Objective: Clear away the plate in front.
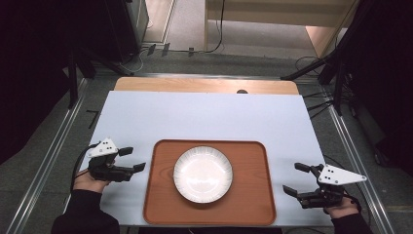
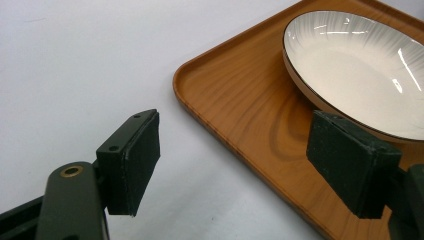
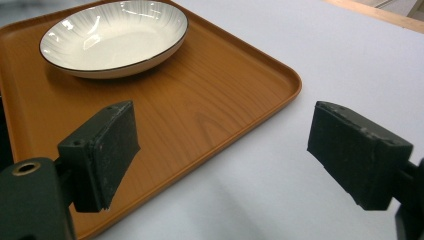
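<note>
Two tools flank a wooden tray (image 1: 253,165) that carries one white plate (image 1: 203,173) at its middle, toward the counter's six-o'clock edge. At the tray's nine o'clock, the left tool (image 1: 132,159) hovers just beside the rim with its jaws spread wide and nothing between them; the left gripper view has one pad over the white counter (image 2: 75,75) and the other over the tray's wood, so the rim lies between them. The plate is shallow and ribbed, with a thin dark edge, and sits apart from every rim of the tray. At three o'clock, the right tool (image 1: 295,178) is equally wide and empty, near the tray's corner but not touching it. The step in hand looks like a two-sided grasp of the tray: each tool should straddle its rim squarely at matching points, close evenly, and lift level, since the smooth plate would likely slide on tilted wood. A pale sheet covers the counter, with a strip of bare wood along twelve o'clock. Beyond lie a grey floor, metal rails, loose cables and dark stand legs at both sides.
</note>
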A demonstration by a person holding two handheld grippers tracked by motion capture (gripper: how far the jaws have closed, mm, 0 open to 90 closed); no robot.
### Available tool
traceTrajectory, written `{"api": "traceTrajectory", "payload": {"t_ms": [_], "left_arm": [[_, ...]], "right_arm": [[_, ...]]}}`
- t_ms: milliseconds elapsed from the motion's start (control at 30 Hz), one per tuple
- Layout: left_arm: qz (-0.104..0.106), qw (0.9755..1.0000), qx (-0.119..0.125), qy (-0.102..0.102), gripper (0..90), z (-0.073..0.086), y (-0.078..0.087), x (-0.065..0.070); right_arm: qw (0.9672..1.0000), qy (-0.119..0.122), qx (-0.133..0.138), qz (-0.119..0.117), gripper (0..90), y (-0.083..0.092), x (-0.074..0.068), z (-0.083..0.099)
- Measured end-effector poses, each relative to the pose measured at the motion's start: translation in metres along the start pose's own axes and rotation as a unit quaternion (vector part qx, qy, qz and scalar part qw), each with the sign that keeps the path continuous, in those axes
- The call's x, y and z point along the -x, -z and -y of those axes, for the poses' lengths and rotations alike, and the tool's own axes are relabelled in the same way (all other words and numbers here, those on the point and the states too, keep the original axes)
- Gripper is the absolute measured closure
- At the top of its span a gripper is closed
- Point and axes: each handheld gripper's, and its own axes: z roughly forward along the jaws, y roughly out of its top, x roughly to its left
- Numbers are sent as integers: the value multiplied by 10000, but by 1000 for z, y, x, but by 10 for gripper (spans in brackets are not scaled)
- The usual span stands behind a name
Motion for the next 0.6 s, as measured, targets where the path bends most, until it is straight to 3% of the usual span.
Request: {"api": "traceTrajectory", "payload": {"t_ms": [233,600], "left_arm": [[78,9999,91,10,220,7,5,-7],[145,9999,40,-19,220,9,1,-9]], "right_arm": [[10000,10,38,14,136,1,0,0],[10000,-8,67,12,136,1,0,-1]]}}
